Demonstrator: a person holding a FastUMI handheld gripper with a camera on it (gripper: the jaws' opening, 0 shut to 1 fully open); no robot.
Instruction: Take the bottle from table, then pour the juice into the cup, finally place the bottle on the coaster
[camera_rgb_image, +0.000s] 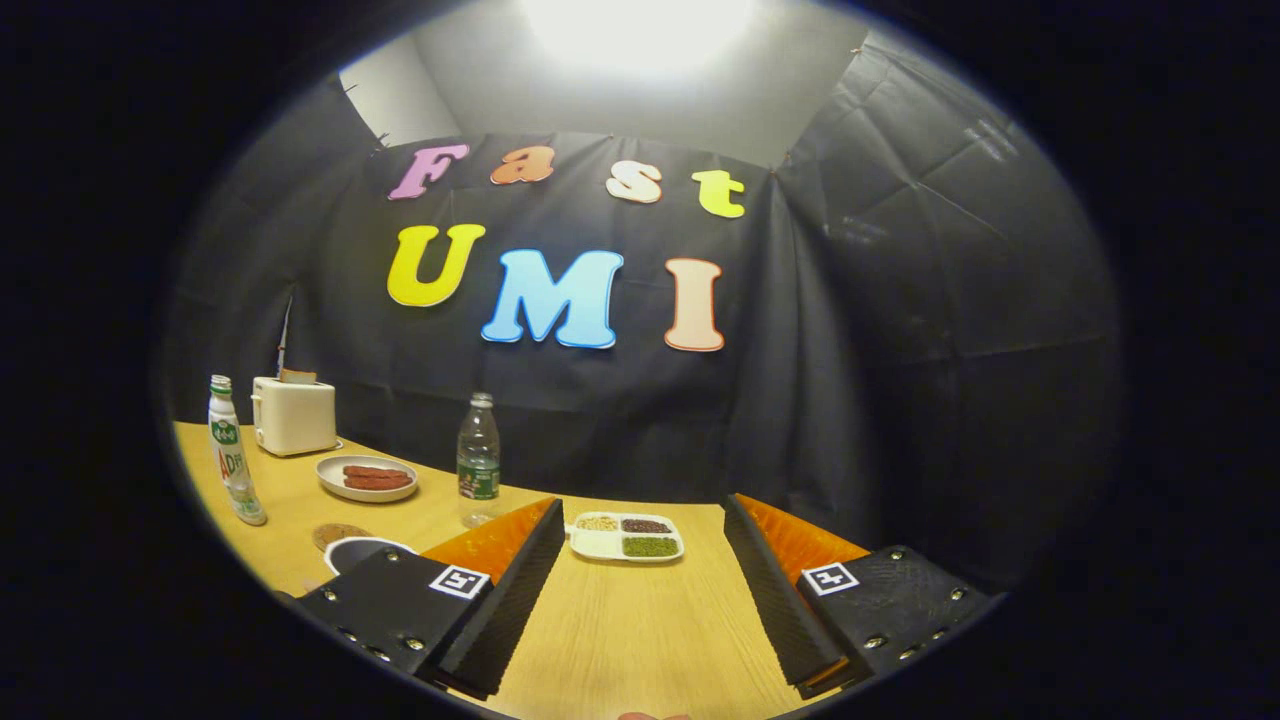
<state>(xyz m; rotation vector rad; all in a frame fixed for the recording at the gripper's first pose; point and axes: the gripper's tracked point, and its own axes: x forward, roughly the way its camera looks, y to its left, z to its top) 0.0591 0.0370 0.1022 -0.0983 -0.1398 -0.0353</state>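
Square black-and-white coded markers (459, 581), one on each finger of the gripper (642, 510); fingers spread wide, bare tabletop between. Green labels on white plastic bottle (232, 465) and clear plastic bottle (478, 455): print illegible.

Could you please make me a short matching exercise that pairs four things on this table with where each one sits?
Things:
1. white bottle
2. toaster
3. clear bottle
4. sectioned tray

Places:
A. just ahead of the open gripper, between its fingers
B. at the table's back by the cloth wall, a slice in its slot
C. beyond the left finger, right of the plate
D. left of the plate, behind the coaster

Pairs: 1-D, 2-B, 3-C, 4-A
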